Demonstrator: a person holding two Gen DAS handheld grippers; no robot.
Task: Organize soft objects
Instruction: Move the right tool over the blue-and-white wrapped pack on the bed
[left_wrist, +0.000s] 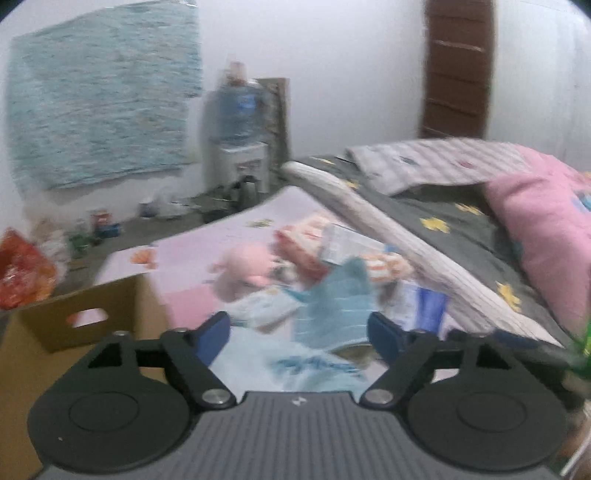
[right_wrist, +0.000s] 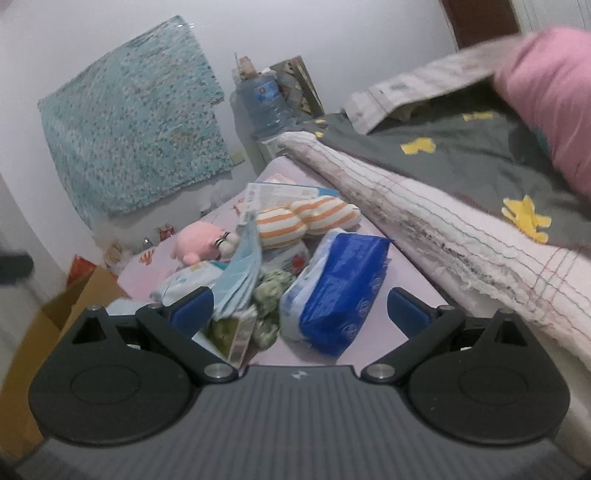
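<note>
1. Your left tongs (left_wrist: 299, 330) are parted and empty, though the blue cloth (left_wrist: 332, 302) sits between them – untouched, I judge.
2. Your right tongs (right_wrist: 301, 308) gape wide, empty, above the blue pack (right_wrist: 340, 291).
3. The pile lies on the pink sheet (right_wrist: 369, 339) beside the box (left_wrist: 92, 314) – probably the bin.
4. The left view is blurred; the box interior is hidden.

Fluffy pink plush toy (right_wrist: 201, 242), glossy blue plastic pack (right_wrist: 340, 291), matt brown cardboard box (left_wrist: 92, 314).
</note>
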